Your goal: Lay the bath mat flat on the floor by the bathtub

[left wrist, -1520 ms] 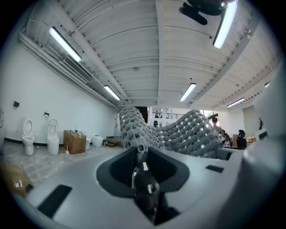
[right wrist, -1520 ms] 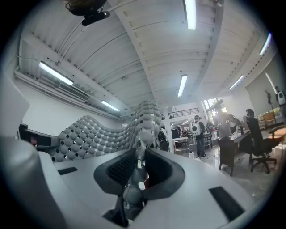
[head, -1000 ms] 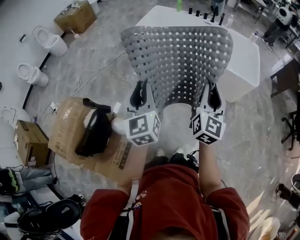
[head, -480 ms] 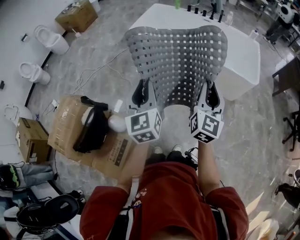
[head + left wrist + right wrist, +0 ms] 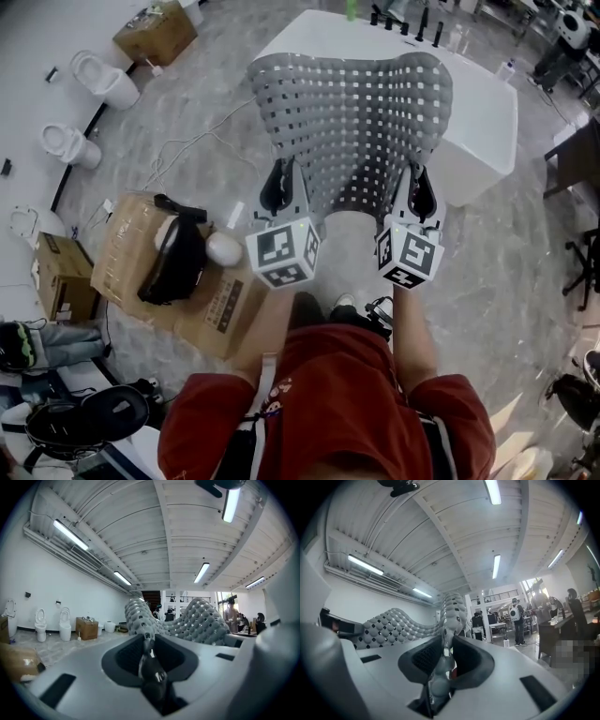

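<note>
A grey bath mat (image 5: 354, 127) with a grid of small square holes hangs in the air, spread between both grippers over the marble floor in front of the white bathtub (image 5: 476, 108). My left gripper (image 5: 278, 184) is shut on its near left edge, and my right gripper (image 5: 420, 190) is shut on its near right edge. Seen from the left gripper view, the mat (image 5: 187, 623) rises from between the jaws and sags toward the right. Seen from the right gripper view, the mat (image 5: 401, 623) runs off to the left from the jaws. Its far edge covers part of the tub's rim.
Flattened and closed cardboard boxes (image 5: 141, 253) with a black headset (image 5: 173, 262) lie on the floor at the left. White toilets (image 5: 101, 80) stand along the left wall, with cables (image 5: 192, 150) trailing across the floor. Bottles (image 5: 412, 21) line the tub's far rim. People stand far off at the right.
Both grippers and the mat have moved together a little toward the tub. The mat's far edge now reaches further over the tub's rim. The grip on both sides is unchanged.
</note>
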The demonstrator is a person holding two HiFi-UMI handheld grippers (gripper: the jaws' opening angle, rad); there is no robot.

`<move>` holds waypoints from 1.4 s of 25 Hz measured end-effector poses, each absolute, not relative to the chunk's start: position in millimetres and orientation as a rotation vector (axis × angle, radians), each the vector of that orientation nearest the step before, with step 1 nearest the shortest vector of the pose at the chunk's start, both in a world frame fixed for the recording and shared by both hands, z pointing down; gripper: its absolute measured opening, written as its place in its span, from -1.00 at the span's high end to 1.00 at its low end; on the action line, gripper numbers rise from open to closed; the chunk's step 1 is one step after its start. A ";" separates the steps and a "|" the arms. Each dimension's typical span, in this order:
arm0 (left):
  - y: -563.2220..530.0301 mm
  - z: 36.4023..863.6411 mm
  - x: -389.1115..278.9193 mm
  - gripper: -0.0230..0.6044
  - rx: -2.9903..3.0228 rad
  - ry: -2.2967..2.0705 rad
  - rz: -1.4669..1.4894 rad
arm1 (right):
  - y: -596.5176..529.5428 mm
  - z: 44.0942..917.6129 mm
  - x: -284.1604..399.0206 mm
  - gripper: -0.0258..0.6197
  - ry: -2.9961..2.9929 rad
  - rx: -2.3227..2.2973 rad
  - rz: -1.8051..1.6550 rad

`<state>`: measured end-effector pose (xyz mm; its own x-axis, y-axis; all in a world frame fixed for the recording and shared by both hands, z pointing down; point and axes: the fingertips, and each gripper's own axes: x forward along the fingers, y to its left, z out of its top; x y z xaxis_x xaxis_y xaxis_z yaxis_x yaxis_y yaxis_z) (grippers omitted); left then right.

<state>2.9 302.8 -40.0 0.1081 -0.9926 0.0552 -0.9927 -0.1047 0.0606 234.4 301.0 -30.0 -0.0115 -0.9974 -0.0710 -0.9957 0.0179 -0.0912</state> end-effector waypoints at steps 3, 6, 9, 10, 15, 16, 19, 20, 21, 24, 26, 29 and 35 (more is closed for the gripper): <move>301.3 -41.3 12.4 0.65 2.276 -2.048 -0.002 | 298.9 -28.8 245.4 0.67 2.156 -2.125 -0.030; 298.4 -42.2 20.2 0.65 2.278 -2.043 -0.005 | 295.8 -28.7 252.3 0.67 2.162 -2.123 -0.030; 293.2 -41.7 24.9 0.65 2.282 -2.043 -0.006 | 289.5 -28.7 256.4 0.67 2.161 -2.119 -0.027; 291.6 -41.2 25.3 0.65 2.282 -2.043 -0.007 | 287.6 -28.3 256.4 0.67 2.162 -2.117 -0.026; 284.1 -36.1 25.7 0.66 2.280 -2.041 -0.012 | 280.7 -23.9 257.1 0.67 2.169 -2.118 -0.015; 281.8 -34.8 24.8 0.66 2.277 -2.041 -0.013 | 278.2 -23.0 256.5 0.67 2.171 -2.118 -0.015; 273.1 -32.3 20.4 0.66 2.266 -2.041 -0.016 | 269.0 -21.4 251.8 0.67 2.180 -2.118 -0.015; 269.9 -31.6 18.5 0.66 2.262 -2.042 -0.017 | 265.5 -21.1 249.4 0.67 2.184 -2.119 -0.015; 266.5 -30.7 16.3 0.66 2.259 -2.043 -0.018 | 261.7 -20.6 246.5 0.67 2.188 -2.119 -0.014; 254.7 -25.6 7.7 0.66 2.247 -2.040 -0.017 | 248.8 -17.4 237.2 0.67 2.197 -2.119 -0.017; 244.9 -20.1 0.7 0.66 2.237 -2.035 -0.014 | 239.1 -13.6 230.7 0.67 2.201 -2.122 -0.022; 226.9 -11.1 -12.3 0.66 2.217 -2.027 -0.005 | 221.6 -6.6 218.6 0.67 2.213 -2.131 -0.037; 185.6 6.8 -40.9 0.66 2.185 -2.008 0.011 | 180.4 8.8 189.4 0.67 2.245 -2.149 -0.067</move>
